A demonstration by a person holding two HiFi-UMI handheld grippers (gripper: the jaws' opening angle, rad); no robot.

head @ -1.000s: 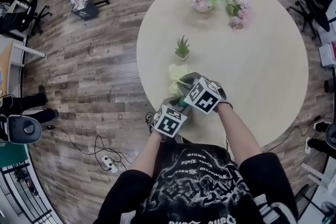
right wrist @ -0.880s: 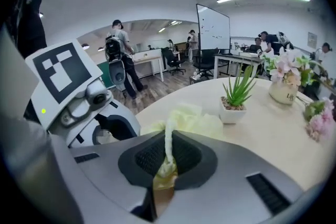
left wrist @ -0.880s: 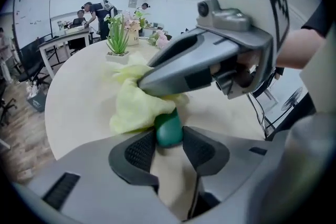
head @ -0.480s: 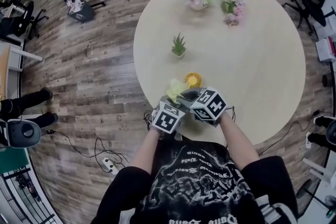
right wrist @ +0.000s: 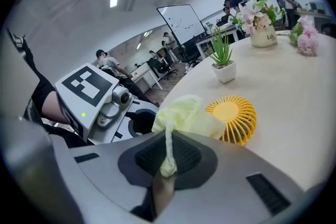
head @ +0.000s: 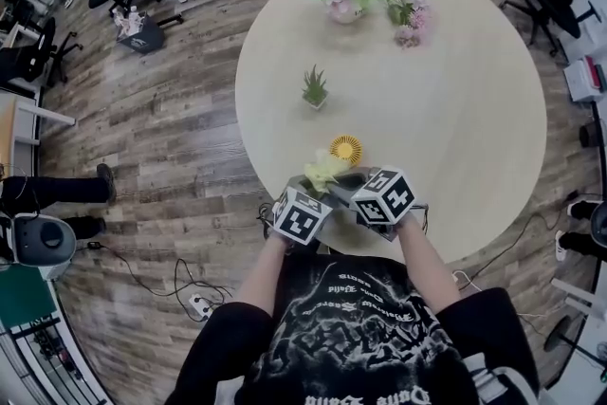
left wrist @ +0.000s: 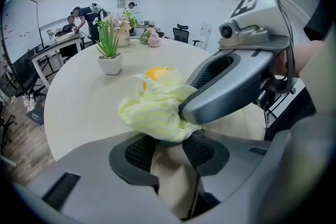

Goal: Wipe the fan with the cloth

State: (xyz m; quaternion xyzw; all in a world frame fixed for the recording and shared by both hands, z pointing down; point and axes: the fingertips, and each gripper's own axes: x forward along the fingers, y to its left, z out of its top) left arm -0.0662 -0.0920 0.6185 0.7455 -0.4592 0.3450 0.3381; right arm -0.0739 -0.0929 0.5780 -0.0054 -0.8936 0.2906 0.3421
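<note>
Now, right hand-held gripper (right wrist: 168,161) tight on cloth (right wrist: 187,115)

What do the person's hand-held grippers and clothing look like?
The left hand-held gripper and right hand-held gripper are grey plastic with dark textured pads, each bearing a white cube with black square markers. Black short-sleeved T-shirt, white print.

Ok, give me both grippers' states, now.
Left gripper: closed on the fan, at its green stem.
Right gripper: shut on the cloth.
</note>
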